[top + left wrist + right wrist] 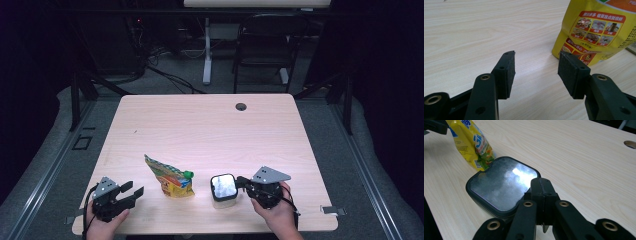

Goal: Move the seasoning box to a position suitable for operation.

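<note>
High view: glossy yellow pouch (172,178) stands beside a rounded-square black container (223,187); left gripper (131,192) gapes empty, right gripper (240,181) is closed, tips at the container's rim.

Lit from overhead; desk (200,125) bright, surroundings dark. Glare washes out container lid (223,186), reflective in right gripper view. High view soft; near jaws slightly blurred.

Your left gripper (131,191) and right gripper (240,181) are both black, each topped by a grey three-cornered plate with small holes. Jaws are angular black links carrying flat rectangular pads (505,72) (brass-coloured bushings at the pivots). A black cable trails from each. No sleeves are visible at your wrists.
</note>
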The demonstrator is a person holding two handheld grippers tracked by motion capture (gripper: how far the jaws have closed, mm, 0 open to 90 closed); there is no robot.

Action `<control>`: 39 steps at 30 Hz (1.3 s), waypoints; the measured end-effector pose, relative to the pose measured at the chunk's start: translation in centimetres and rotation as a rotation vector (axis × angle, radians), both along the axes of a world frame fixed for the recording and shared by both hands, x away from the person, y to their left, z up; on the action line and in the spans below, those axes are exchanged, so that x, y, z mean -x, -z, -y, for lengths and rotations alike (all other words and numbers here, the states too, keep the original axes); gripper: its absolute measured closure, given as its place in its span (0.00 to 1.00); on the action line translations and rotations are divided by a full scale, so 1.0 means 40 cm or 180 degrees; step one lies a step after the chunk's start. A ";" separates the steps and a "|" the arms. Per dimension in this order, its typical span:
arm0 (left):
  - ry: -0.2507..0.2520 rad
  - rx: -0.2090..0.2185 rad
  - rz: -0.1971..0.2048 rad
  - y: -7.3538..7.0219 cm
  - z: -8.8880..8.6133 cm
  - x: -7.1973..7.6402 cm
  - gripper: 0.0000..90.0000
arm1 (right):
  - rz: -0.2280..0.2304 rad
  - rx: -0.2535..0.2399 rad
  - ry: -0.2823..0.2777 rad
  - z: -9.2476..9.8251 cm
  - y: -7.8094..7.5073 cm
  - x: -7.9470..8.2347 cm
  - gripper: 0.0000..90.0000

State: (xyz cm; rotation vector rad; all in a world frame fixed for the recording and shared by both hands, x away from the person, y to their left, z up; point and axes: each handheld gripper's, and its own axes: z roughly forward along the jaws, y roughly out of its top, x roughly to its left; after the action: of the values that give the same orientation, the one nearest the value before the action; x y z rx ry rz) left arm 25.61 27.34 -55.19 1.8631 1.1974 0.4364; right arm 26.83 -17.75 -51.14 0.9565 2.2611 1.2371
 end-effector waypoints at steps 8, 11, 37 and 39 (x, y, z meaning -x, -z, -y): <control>0.0006 0.0008 0.0023 -0.002 0.001 0.002 0.53 | -0.0089 -0.0225 0.0061 0.016 0.009 -0.007 1.00; 0.0018 -0.0008 0.0010 -0.003 0.002 0.004 0.53 | -0.0102 -0.0279 0.0076 0.017 0.011 -0.009 1.00; 0.0851 -0.0070 0.0186 -0.063 0.119 0.079 0.81 | -0.0011 -0.0331 0.0114 0.018 0.021 -0.001 1.00; 0.1014 -0.0098 0.0219 -0.070 0.156 0.094 0.92 | 0.0002 -0.0322 0.0117 0.017 0.022 0.000 1.00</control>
State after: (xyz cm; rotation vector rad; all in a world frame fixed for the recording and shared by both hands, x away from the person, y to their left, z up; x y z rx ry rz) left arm 21.87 21.08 -52.40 2.0047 0.8325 0.3392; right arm 26.84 -18.44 -52.00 1.0288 2.1883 1.3468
